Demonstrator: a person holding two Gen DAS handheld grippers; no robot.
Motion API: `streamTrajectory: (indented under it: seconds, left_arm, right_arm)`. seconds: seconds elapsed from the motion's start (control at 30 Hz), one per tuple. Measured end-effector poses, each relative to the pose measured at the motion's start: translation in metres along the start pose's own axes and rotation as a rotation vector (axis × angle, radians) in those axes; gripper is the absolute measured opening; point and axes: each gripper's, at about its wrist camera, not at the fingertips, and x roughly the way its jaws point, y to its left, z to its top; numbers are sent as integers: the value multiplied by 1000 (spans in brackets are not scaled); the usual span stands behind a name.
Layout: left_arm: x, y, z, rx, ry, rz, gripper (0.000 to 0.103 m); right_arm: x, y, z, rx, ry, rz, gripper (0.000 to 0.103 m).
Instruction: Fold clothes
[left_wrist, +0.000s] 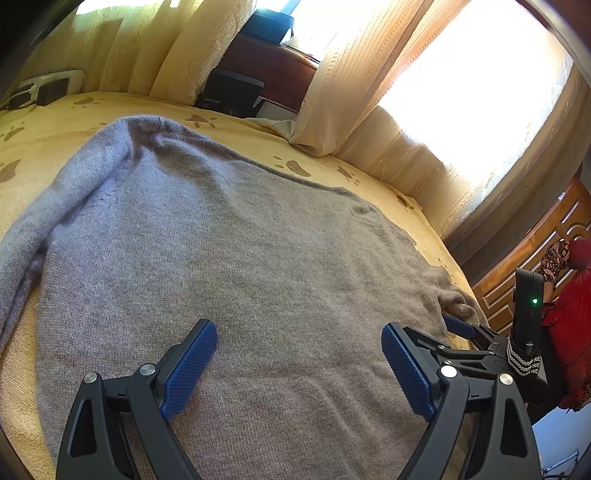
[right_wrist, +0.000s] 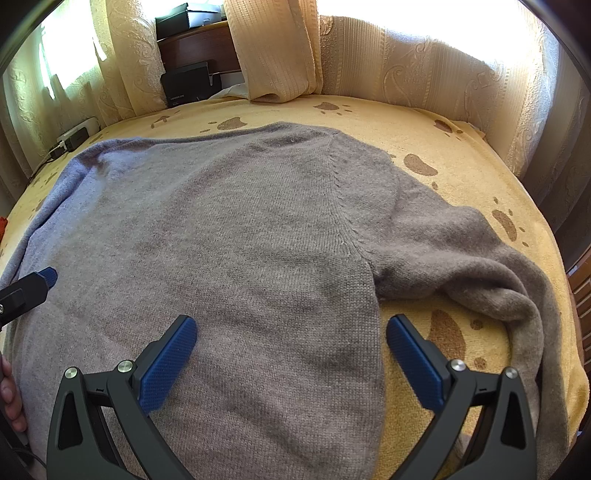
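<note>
A grey knitted sweater (left_wrist: 229, 258) lies spread flat on a yellow paw-print blanket (left_wrist: 74, 110), neck towards the curtains. My left gripper (left_wrist: 299, 332) hovers open over its lower body, nothing between the blue pads. In the left wrist view the right gripper (left_wrist: 476, 332) shows at the sweater's right edge. Seen from the right wrist, the sweater (right_wrist: 240, 229) fills the middle and its right sleeve (right_wrist: 480, 266) curls down the blanket (right_wrist: 461, 147). My right gripper (right_wrist: 291, 328) stands open astride the sweater's right side seam. The left gripper's fingertip (right_wrist: 48, 275) pokes in at far left.
Cream curtains (right_wrist: 424, 66) hang behind the bed, with bright windows. Dark boxes (right_wrist: 188, 86) and a wooden shelf sit at the back. A power strip (right_wrist: 75, 134) lies at the back left corner. A wooden cabinet (left_wrist: 535, 240) and a person's red clothing (left_wrist: 572, 314) stand right.
</note>
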Motion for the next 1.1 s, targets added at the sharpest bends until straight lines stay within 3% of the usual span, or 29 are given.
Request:
streamTrajectory:
  seconds: [1.1]
  left_arm:
    - [2, -1, 0, -13, -8, -8, 93]
  right_arm:
    - [0, 0, -2, -1, -2, 1, 103]
